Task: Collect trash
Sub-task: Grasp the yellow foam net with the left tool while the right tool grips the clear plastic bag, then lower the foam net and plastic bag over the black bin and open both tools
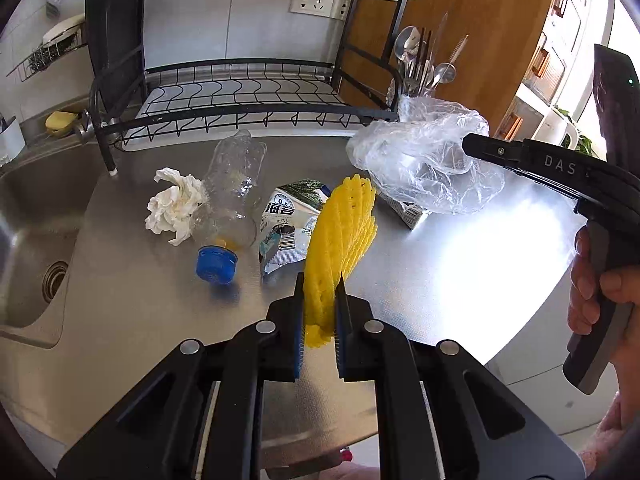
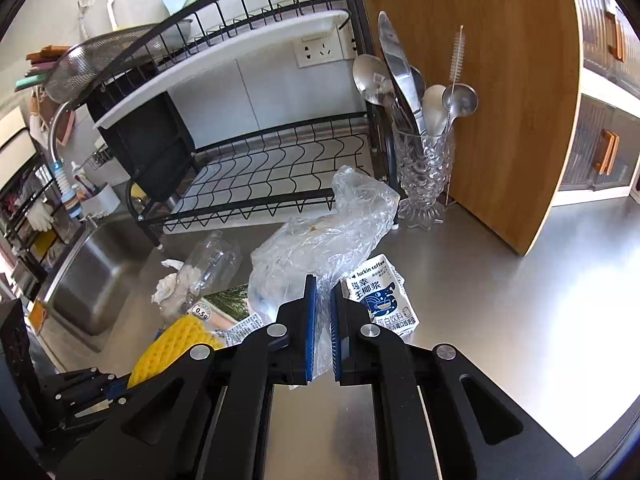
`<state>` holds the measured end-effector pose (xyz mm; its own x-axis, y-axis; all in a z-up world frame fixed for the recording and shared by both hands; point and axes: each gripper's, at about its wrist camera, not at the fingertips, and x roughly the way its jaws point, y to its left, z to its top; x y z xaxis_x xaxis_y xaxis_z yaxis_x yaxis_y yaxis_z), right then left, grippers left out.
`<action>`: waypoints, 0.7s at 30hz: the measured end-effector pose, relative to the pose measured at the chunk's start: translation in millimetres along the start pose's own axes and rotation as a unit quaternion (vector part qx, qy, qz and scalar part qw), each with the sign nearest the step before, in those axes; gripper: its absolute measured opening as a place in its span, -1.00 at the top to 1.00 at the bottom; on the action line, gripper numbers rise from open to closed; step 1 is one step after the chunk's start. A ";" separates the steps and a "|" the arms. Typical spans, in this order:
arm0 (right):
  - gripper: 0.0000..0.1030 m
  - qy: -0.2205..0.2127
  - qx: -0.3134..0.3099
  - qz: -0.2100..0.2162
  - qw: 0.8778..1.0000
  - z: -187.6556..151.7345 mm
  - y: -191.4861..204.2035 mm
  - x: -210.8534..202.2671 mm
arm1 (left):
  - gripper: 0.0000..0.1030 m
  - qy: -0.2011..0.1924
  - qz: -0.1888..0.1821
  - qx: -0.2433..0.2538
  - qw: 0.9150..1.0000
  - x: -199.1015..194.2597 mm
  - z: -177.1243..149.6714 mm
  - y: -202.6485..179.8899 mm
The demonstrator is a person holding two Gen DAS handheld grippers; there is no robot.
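Observation:
My left gripper (image 1: 320, 286) is shut on a yellow foam fruit net (image 1: 342, 232) and holds it above the steel counter (image 1: 440, 264); the net also shows in the right wrist view (image 2: 176, 340). My right gripper (image 2: 324, 284) is shut on a clear plastic bag (image 2: 320, 240), lifted over the counter; the bag also shows in the left wrist view (image 1: 424, 164). On the counter lie a crumpled white tissue (image 1: 174, 204), a clear bottle (image 1: 234, 188) with a blue cap (image 1: 216, 266), a seaweed snack wrapper (image 1: 286, 224) and a flattened Luckin coffee carton (image 2: 380, 294).
A black dish rack (image 1: 240, 96) stands at the back. A glass holder with cutlery (image 2: 422, 168) stands beside a wooden panel (image 2: 480, 80). The sink (image 1: 36, 240) lies at the left. The counter's front edge curves at the right.

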<state>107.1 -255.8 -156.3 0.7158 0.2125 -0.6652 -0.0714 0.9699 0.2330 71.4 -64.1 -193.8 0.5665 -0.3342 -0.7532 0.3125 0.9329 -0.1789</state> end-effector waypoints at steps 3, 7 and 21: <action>0.85 -0.010 -0.001 -0.002 1.000 -6.6 7.5 -23.0 | 0.80 -0.012 -0.004 0.007 1.000 -20.5 -7.1 -5.1; 0.85 -0.018 -0.002 -0.002 1.000 -22.5 19.1 -54.5 | 0.80 -0.019 -0.010 0.016 1.000 -46.3 -24.6 -12.3; 0.85 0.021 0.016 0.018 0.999 -128.0 57.9 -131.3 | 0.80 0.003 -0.014 0.007 1.000 -114.0 -122.4 -6.3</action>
<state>-79.9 -212.3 -146.3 0.6839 0.2524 -0.6846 -0.0733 0.9573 0.2797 -88.5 -15.5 -184.3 0.5526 -0.3587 -0.7523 0.3388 0.9214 -0.1905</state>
